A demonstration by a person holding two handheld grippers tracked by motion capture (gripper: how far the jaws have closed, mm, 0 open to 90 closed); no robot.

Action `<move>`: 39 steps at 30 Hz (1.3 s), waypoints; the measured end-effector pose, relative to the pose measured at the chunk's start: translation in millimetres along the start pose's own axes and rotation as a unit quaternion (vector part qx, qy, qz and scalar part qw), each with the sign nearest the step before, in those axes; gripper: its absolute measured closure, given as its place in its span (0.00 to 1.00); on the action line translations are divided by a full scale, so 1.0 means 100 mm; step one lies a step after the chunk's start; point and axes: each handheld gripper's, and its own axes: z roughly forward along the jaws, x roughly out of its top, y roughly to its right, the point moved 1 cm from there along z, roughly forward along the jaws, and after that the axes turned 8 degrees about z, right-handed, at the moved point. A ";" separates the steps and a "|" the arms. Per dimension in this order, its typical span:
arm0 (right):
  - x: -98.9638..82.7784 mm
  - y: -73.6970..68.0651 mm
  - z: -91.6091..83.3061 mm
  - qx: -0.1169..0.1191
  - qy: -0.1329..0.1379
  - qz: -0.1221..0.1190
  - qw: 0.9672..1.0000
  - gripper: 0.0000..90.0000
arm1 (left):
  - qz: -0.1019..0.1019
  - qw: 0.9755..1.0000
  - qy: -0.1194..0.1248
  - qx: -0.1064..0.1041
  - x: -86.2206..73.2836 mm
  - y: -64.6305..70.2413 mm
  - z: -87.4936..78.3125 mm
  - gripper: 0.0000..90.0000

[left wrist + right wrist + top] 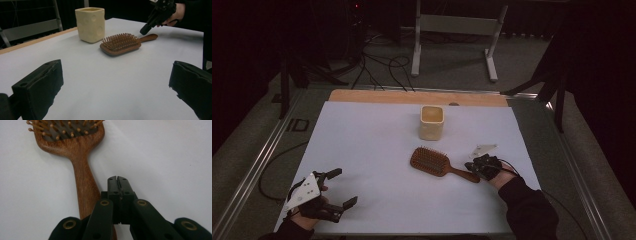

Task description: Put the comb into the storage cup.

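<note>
Hairbrush [430,161] flat on table [362,145], bristles up, at 6 o'clock of cream cup [431,122]. R gripper [117,178] pressed together, empty, just beside handle end. L gripper [338,188] spread, well apart at 8 o'clock.

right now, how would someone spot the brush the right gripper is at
On the white table sheet, look just in front of the cream square cup. The hairbrush lies flat, bristles up, handle towards the right gripper. It is the one brown wooden thing there.

A wooden hairbrush [124,43] lies bristles-up beside a cream cup [90,24] on the white table [112,85].
</note>
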 end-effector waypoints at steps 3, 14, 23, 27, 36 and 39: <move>-0.01 -0.01 0.01 0.004 -0.004 -0.001 1.000 1.00 | 0.000 1.000 0.000 0.000 0.00 0.00 0.00 0.00; -0.05 -0.10 0.03 0.018 -0.009 -0.008 1.000 1.00 | 0.000 1.000 0.000 -0.001 0.00 0.00 0.00 0.00; -0.10 -0.22 0.03 0.031 -0.008 -0.009 0.999 1.00 | 0.000 1.000 0.000 -0.001 0.00 0.00 0.00 0.00; -0.11 -0.28 0.02 0.034 -0.006 -0.007 0.999 1.00 | 0.000 1.000 0.000 -0.001 0.00 0.00 0.00 0.00; -0.10 -0.41 0.03 0.045 -0.008 -0.018 0.999 1.00 | 0.000 1.000 -0.001 -0.001 0.00 0.00 0.00 0.00; -0.10 -0.45 0.03 0.048 -0.010 -0.019 0.999 1.00 | -0.001 1.000 0.000 -0.001 0.00 0.00 0.00 0.00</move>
